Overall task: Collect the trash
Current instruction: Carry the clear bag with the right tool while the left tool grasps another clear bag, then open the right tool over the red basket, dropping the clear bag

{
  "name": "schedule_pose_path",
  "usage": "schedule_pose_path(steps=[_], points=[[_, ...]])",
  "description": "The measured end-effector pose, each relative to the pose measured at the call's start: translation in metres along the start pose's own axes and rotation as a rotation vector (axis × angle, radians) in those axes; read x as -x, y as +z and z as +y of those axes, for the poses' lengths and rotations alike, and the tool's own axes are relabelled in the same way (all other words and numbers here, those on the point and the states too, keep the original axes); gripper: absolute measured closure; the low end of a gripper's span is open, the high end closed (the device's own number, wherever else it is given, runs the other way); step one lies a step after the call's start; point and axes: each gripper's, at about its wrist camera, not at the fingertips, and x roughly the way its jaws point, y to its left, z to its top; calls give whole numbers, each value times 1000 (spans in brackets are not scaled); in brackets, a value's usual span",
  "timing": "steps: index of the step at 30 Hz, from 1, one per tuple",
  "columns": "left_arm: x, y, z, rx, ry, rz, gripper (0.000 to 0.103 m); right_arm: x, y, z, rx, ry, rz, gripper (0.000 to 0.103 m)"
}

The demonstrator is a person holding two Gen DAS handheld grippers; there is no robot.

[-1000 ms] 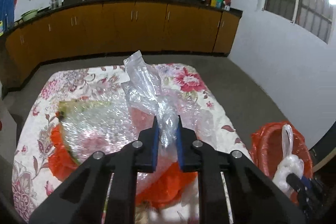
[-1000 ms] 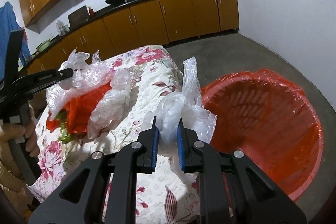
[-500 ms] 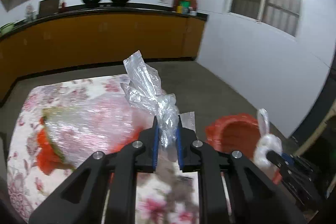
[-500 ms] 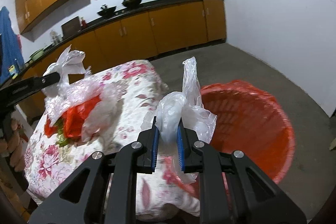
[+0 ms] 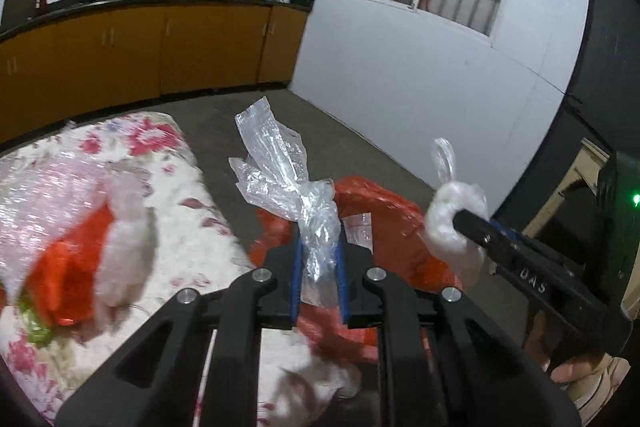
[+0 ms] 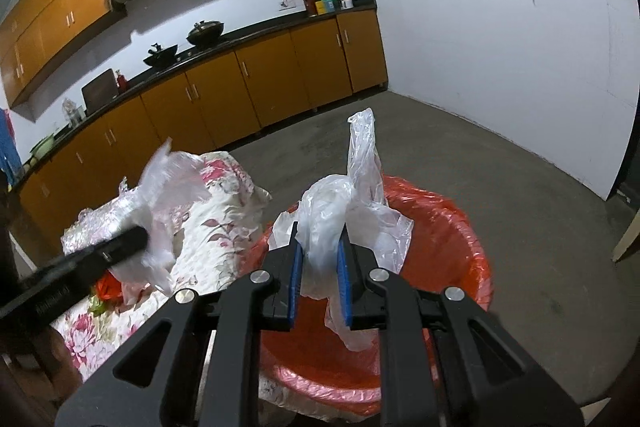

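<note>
My left gripper (image 5: 319, 277) is shut on the twisted neck of a clear plastic bag (image 5: 280, 171); its bulk, with red and green scraps (image 5: 64, 279) inside, hangs over the floral table (image 5: 168, 155). My right gripper (image 6: 319, 285) is shut on a crumpled white plastic bag (image 6: 352, 203), held above the red-lined bin (image 6: 452, 227). The right gripper with its white bag (image 5: 452, 223) shows in the left wrist view beside the bin (image 5: 384, 211). The left gripper (image 6: 132, 239) with its clear bag (image 6: 168, 175) shows in the right wrist view.
The bin stands on the grey floor against the table's right edge. Orange kitchen cabinets (image 6: 248, 83) with woks on the counter run along the back. A white wall (image 6: 500, 67) with barred windows is to the right.
Both grippers have swung right from the table toward the bin. The left gripper's bag now hangs at the table's right edge, and the white bag is over the bin.
</note>
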Motion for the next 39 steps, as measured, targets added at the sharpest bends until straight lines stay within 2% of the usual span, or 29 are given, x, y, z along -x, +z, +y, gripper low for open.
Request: schedule_pose_path(steps=[12,14,16,18,22,26,29,36,39], points=[[-42,-9,-17,-6,-41,64,85,-12,8,-17,-52,26,16,86],[-49,-11,-17,-6,-38,71,73,-13,9,-21,-66,24,13,80],[-53,-13,-16,-2,-31,80,66,-14,8,-23,-74,19,15,70],[-54,-17,-12,5,-19,88,62,-11,7,-27,-77,14,11,63],[-46,-20,4,44,15,87,56,-6,5,-23,-51,-13,2,62],[-17,-24,17,33,127,17,38,-3,3,-7,10,-21,-8,62],[9,-32,29,2,225,-35,32,-4,1,18,73,1,-8,62],[70,-50,83,29,444,-104,30,-18,-9,74,150,115,37,62],[95,-55,107,53,524,-132,30,-33,-17,111,194,185,73,62]])
